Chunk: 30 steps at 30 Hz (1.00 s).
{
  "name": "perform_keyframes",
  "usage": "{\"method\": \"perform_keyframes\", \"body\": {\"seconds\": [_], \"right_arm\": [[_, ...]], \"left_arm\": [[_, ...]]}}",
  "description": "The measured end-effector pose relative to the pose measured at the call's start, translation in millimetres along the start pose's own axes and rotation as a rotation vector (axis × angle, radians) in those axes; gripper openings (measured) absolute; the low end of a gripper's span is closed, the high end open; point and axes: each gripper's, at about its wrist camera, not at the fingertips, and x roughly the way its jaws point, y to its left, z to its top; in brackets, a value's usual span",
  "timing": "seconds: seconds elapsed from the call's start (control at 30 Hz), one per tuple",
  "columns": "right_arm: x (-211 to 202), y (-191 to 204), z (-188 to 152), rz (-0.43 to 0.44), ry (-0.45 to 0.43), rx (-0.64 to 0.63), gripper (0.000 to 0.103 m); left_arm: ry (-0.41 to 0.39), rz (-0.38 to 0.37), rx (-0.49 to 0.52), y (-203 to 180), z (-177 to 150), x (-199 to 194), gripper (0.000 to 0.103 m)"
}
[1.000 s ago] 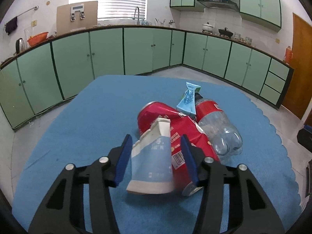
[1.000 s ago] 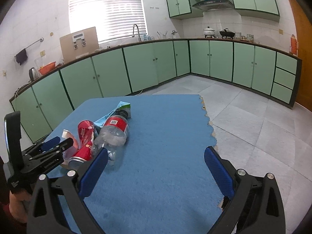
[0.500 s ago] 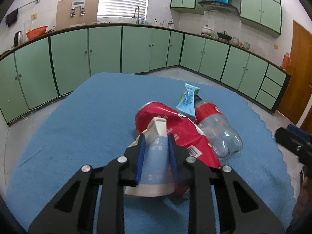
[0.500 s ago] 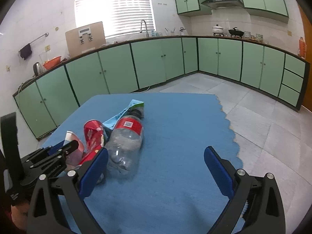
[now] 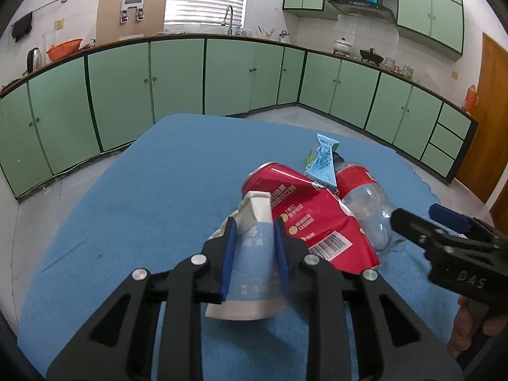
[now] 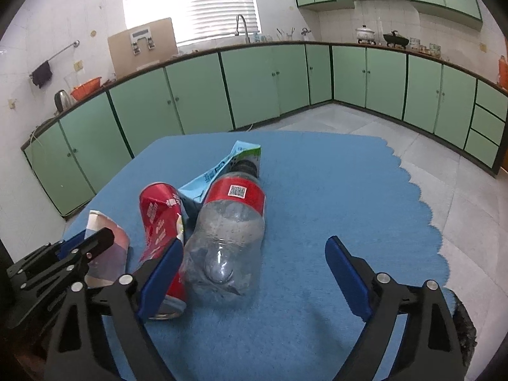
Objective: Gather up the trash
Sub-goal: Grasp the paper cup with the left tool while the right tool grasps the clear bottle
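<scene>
On the blue table cloth (image 5: 158, 174) lies a pile of trash. My left gripper (image 5: 254, 247) is shut on a crushed white and blue paper cup (image 5: 254, 254), squeezing it; the cup also shows in the right wrist view (image 6: 108, 254). Beside it lie a crushed red can (image 5: 311, 219) (image 6: 162, 222), a clear plastic bottle with a red label (image 5: 365, 209) (image 6: 231, 231) and a light blue carton (image 5: 322, 165) (image 6: 219, 171). My right gripper (image 6: 254, 273) is open and empty, just before the bottle's base; it shows at the right in the left wrist view (image 5: 444, 235).
Green kitchen cabinets (image 6: 254, 85) run along the walls behind the table. The cloth's scalloped right edge (image 6: 428, 216) drops to a grey tiled floor (image 6: 460, 190). A brown door (image 5: 485, 111) stands at the far right.
My left gripper has shut on the paper cup, crushing it narrower. My right gripper has moved closer to the bottle and into the left wrist view.
</scene>
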Motion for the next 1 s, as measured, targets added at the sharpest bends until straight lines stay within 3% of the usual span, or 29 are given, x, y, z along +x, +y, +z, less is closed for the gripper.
{"method": "perform_keyframes", "body": {"seconds": [0.27,0.53,0.57,0.63,1.0], "right_arm": [[18,13,0,0.011,0.059,-0.037,0.087],[40,11,-1,0.029,0.131,0.007,0.085],[42,11,-1,0.032,0.136,0.007,0.084],[43,11,-1,0.065,0.15,0.011,0.062],[13,4,-10,0.069,0.158,-0.022,0.061]], "left_arm": [[0.057,-0.021,-0.086,19,-3,14,0.036],[0.091,-0.031,-0.12,26,-3,21,0.035],[0.091,-0.031,-0.12,26,-3,21,0.034],[0.088,-0.03,-0.122,27,-3,20,0.034],[0.058,-0.009,-0.084,19,-3,1,0.03]]}}
